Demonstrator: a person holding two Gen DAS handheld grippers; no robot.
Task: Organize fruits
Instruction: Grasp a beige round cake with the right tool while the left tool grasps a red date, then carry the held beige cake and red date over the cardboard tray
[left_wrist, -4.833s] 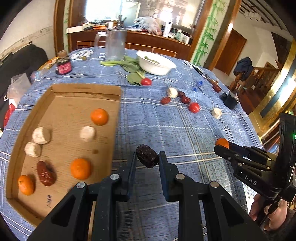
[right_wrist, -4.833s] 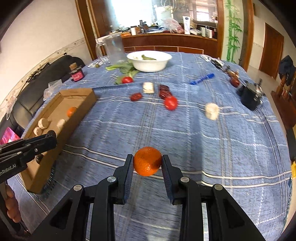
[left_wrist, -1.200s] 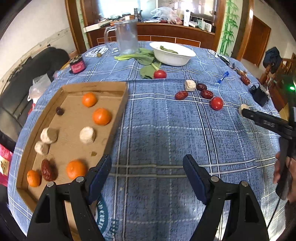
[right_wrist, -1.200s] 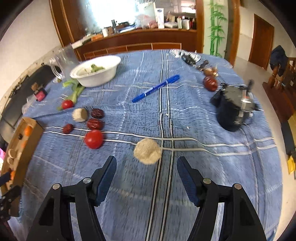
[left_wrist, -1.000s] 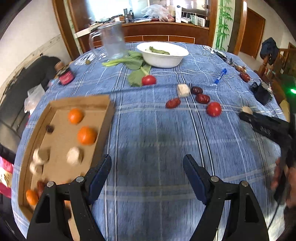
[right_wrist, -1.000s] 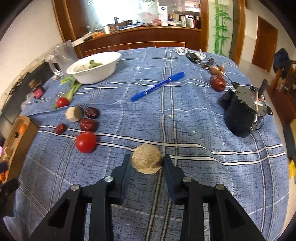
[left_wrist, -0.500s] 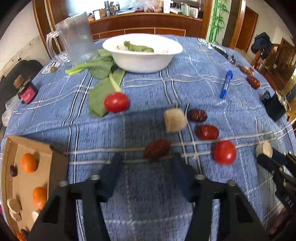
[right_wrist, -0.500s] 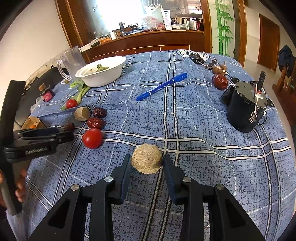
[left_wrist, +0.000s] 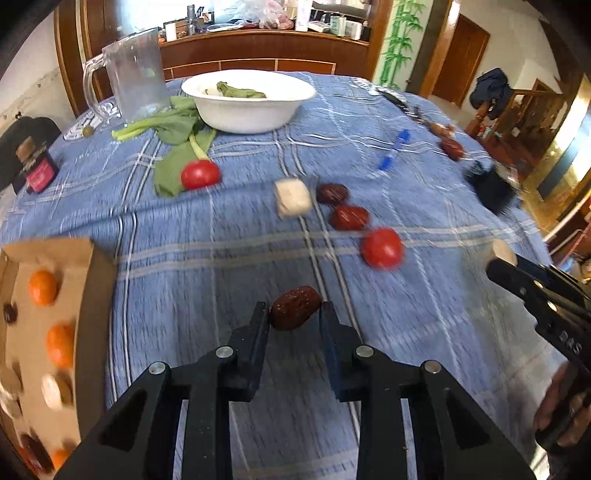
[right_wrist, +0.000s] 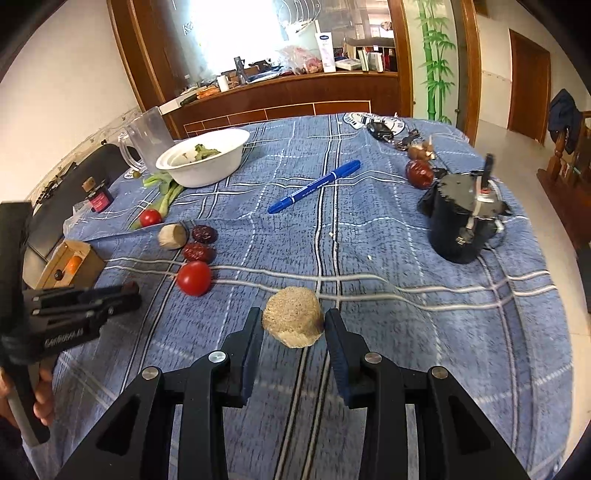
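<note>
1. Left gripper (left_wrist: 294, 317): jaws closing on a dark red date (left_wrist: 294, 308), which sits between the tips, pads at or just off its ends. Date looks clear of the blue cloth (left_wrist: 221, 229), probably so it can be carried w/o dragging.
2. Right gripper (right_wrist: 293, 325): nearly closed, clamped on a beige rough round piece (right_wrist: 293, 316), pads on both sides, held just above the cloth.
3. Cardboard tray (left_wrist: 94, 280) at near left holds oranges (left_wrist: 43, 287) & pale pieces, so it's prob. the sorting spot for both loads.
4. Waiting mid-table: tomato (left_wrist: 382, 247), two more dates (left_wrist: 349, 217), pale cube (left_wrist: 293, 196); 2nd tomato (left_wrist: 200, 174) by the greens, far left.
5. Bowl (left_wrist: 247, 110), jug, pen far off, not part of the job.
</note>
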